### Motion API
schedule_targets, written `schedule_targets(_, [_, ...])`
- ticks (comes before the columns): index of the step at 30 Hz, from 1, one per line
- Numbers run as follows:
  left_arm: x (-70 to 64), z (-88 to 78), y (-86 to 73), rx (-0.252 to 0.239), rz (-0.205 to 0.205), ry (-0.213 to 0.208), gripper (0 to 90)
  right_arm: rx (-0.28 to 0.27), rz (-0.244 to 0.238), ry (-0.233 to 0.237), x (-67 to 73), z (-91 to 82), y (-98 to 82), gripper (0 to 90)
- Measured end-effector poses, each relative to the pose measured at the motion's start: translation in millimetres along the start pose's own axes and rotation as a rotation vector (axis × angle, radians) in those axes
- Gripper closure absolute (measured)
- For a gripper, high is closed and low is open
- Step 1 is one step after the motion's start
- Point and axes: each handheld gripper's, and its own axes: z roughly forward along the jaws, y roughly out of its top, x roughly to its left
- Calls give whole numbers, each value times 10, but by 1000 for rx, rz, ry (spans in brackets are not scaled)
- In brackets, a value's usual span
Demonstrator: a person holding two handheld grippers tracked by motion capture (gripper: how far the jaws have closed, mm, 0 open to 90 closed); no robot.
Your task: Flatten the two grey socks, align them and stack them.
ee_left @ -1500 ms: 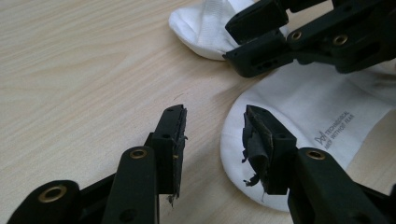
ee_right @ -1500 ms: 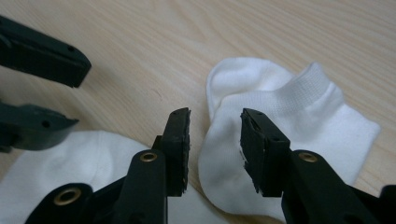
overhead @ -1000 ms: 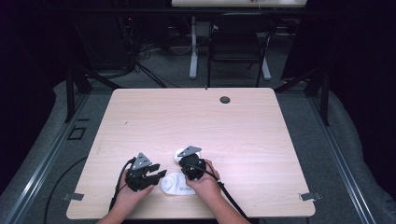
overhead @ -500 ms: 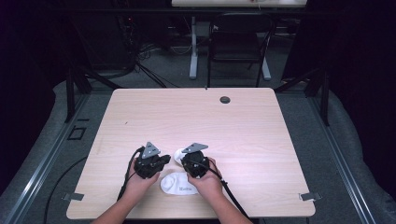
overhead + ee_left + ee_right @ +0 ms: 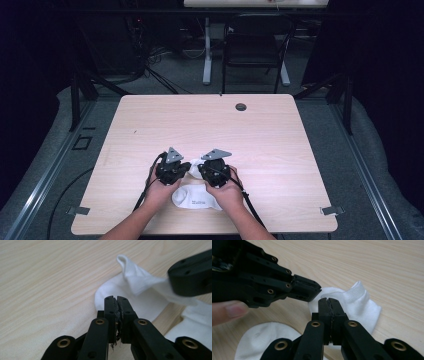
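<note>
Near the table's (image 5: 150, 125) front edge, I have both grippers pinching the white sock (image 5: 359, 305): left gripper (image 5: 116, 305) just closed, right gripper (image 5: 328, 306) clamped. Next I'd fold it, keeping both grips.

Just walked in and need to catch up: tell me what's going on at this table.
A person works a white sock at the near edge of the wooden table with two handheld grippers. The left gripper has just been closing and looks pinched on the fabric. The right gripper is shut, apparently on the sock's cuff end.
</note>
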Motion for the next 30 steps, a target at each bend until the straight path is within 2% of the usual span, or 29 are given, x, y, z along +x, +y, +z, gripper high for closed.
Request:
schedule_targets(8, [42, 38, -77, 30, -5, 1, 776, -22, 4, -4, -77, -78, 6, 900])
schedule_targets(14, [38, 48, -118, 49, 16, 2, 730, -40, 13, -26, -152, -142, -1, 900])
schedule_targets(18, [53, 56, -143, 61, 13, -4, 698, -36, 23, -44, -238, -185, -29, 900])
schedule_targets(25, [56, 56, -155, 55, 19, -4, 686, -38, 50, -67, -367, -245, -88, 900])
schedule_targets(30, [40, 51, -166, 50, 42, 6, 688, -34, 75, -87, -468, -275, -162, 900])
